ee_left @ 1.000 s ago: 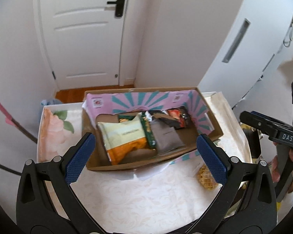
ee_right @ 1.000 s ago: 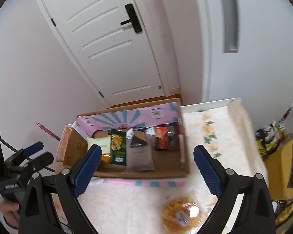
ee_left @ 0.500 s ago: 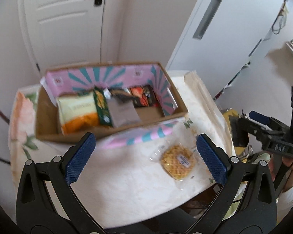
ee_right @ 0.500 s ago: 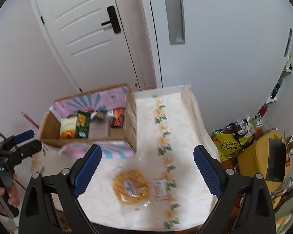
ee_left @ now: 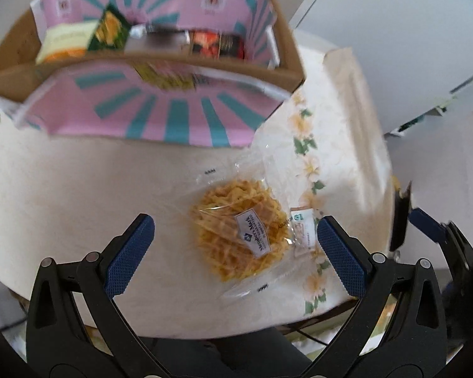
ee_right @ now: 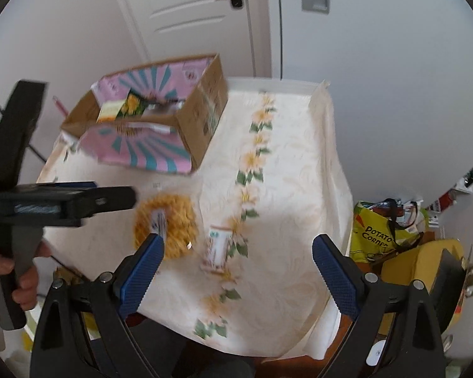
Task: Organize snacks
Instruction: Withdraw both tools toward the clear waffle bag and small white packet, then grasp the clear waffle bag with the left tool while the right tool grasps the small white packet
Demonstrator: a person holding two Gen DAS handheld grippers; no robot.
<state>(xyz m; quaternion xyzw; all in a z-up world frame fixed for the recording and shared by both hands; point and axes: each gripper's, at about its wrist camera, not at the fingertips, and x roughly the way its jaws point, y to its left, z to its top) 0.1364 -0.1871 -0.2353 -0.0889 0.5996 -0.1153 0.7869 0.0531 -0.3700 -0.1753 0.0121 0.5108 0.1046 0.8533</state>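
A clear bag of yellow noodle snack (ee_left: 236,230) lies on the floral tablecloth near the front edge; it also shows in the right wrist view (ee_right: 170,223). A small white packet (ee_left: 304,231) lies just right of it, also in the right wrist view (ee_right: 216,249). A cardboard box (ee_left: 287,53) with a pink and teal flap holds several snack packs at the back left, also in the right wrist view (ee_right: 201,116). My left gripper (ee_left: 235,252) is open, hovering above the noodle bag. My right gripper (ee_right: 238,267) is open and empty above the small packet.
The table's front edge (ee_left: 205,330) is close below both grippers. A yellow Potato Corner bag (ee_right: 378,236) and a yellow container (ee_right: 425,271) sit on the floor to the right. A white door (ee_right: 189,9) stands behind the table.
Both grippers have pulled away from the box toward the front of the table. The left now hovers over the noodle bag, the right over the small packet. Both stay open.
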